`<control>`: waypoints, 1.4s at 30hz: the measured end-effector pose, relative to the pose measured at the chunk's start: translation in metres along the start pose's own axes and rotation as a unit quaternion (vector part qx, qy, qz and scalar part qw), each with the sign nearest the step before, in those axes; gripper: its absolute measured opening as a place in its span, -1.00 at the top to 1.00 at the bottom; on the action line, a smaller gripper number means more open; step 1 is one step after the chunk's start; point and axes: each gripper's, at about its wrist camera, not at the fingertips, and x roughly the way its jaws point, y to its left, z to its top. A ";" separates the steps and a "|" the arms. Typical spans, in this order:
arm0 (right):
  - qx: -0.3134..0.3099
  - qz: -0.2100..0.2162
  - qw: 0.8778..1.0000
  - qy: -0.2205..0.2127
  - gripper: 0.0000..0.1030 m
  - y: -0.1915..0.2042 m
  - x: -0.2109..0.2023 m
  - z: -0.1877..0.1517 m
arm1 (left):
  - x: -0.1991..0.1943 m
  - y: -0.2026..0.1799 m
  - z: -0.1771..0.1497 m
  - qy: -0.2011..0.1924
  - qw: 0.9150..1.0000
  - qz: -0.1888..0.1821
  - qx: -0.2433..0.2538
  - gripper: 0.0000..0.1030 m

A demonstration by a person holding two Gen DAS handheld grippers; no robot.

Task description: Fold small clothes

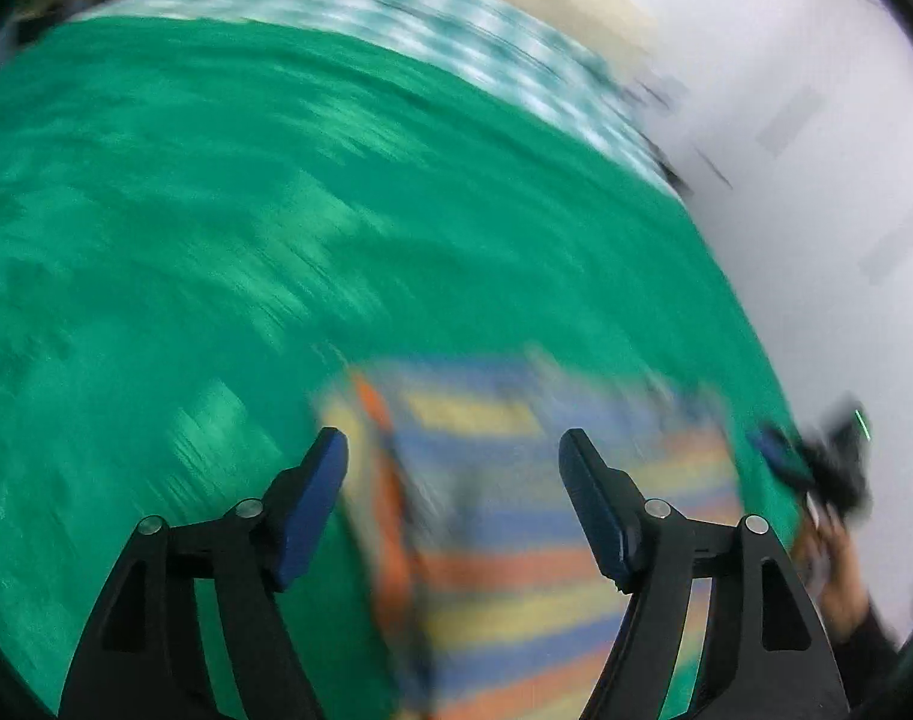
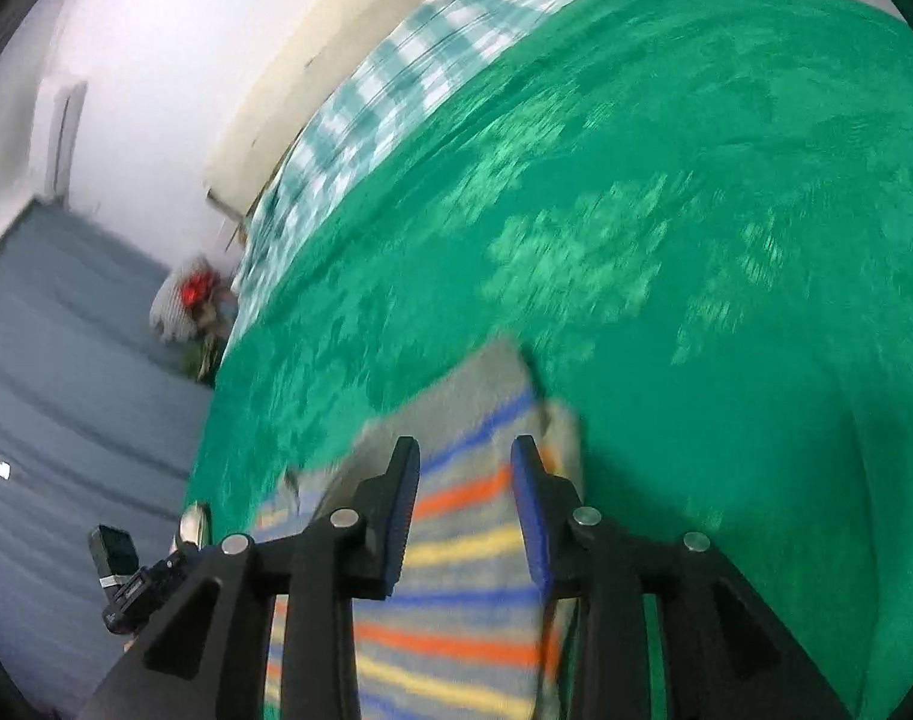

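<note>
place: home bedroom | evidence: bed under a green bedspread [image 2: 666,210] | checked blanket [image 2: 360,120] at 11 o'clock along the far edge | cream headboard [image 2: 312,60] against a white wall [image 2: 174,18] | grey floor [image 2: 66,360] at 9 o'clock

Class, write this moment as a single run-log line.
striped garment lying on green cloth | left gripper open above it | right gripper open above it | frames motion-blurred
</note>
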 end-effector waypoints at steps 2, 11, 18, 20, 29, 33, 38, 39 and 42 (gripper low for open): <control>-0.014 0.005 1.000 0.013 0.38 0.003 -0.003 -0.013 | 0.007 -0.017 -0.023 0.063 0.995 -0.072 0.039 -0.47; -0.040 -0.001 0.997 0.060 0.37 0.007 0.014 -0.045 | 0.081 -0.027 0.008 0.121 0.991 -0.043 0.026 -0.47; -0.034 -0.006 0.998 0.050 0.37 0.003 0.019 -0.030 | 0.070 0.010 0.079 -0.024 0.992 0.018 -0.119 -0.47; -0.055 -0.003 0.997 0.056 0.37 0.010 0.014 -0.034 | 0.056 0.006 0.071 -0.041 0.993 0.010 -0.108 -0.48; -0.269 -0.091 0.947 0.148 0.14 0.034 -0.011 -0.131 | 0.021 -0.047 -0.086 0.068 0.981 0.075 0.164 0.07; -0.239 -0.137 0.950 0.144 0.17 0.008 -0.051 -0.154 | -0.016 -0.022 -0.122 0.068 0.984 0.095 0.131 0.38; -0.190 -0.092 0.974 0.085 -0.20 0.002 -0.088 -0.155 | -0.070 -0.001 -0.133 -0.023 0.997 0.060 0.031 -0.76; -0.165 -0.075 0.980 0.079 -0.20 -0.002 -0.087 -0.154 | -0.069 0.002 -0.132 -0.026 0.999 0.042 0.008 -0.76; -0.094 -0.038 0.991 0.092 -0.21 -0.016 -0.063 -0.155 | -0.032 -0.003 -0.131 0.019 0.999 0.022 -0.028 -0.67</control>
